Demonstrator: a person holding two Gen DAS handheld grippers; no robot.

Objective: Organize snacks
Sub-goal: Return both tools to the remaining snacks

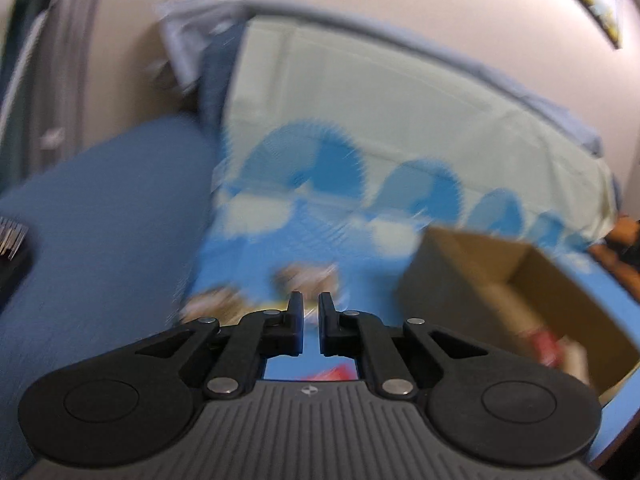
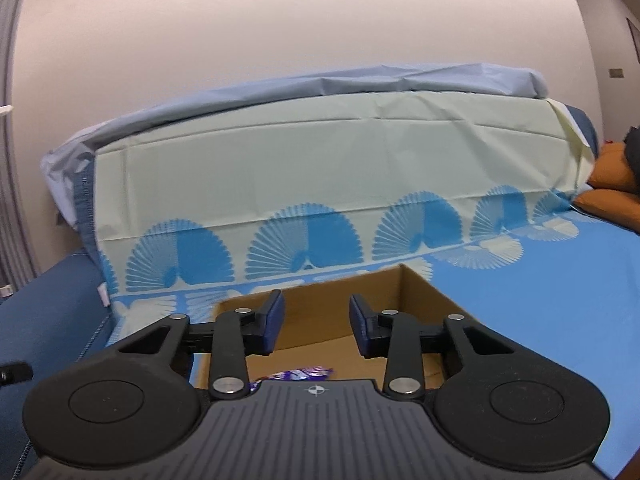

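The left wrist view is blurred. My left gripper (image 1: pixel 310 308) is shut with nothing between its fingers, above the blue cloth. Just beyond its tips lie blurred brownish snack packets (image 1: pixel 308 276), and a red packet (image 1: pixel 334 372) shows under the gripper. To the right stands an open cardboard box (image 1: pixel 460 280) with red and white packets (image 1: pixel 552 346) inside. In the right wrist view my right gripper (image 2: pixel 316 320) hangs open and empty over the same box (image 2: pixel 420 284). A purple wrapper (image 2: pixel 298 374) lies on the box floor beneath it.
A sofa back draped in pale green cloth with blue fan prints (image 2: pixel 320 168) rises behind the box. The blue sofa arm (image 1: pixel 100 220) is at the left, with a dark object (image 1: pixel 12 248) at its edge. Orange cushions (image 2: pixel 612 184) lie at the far right.
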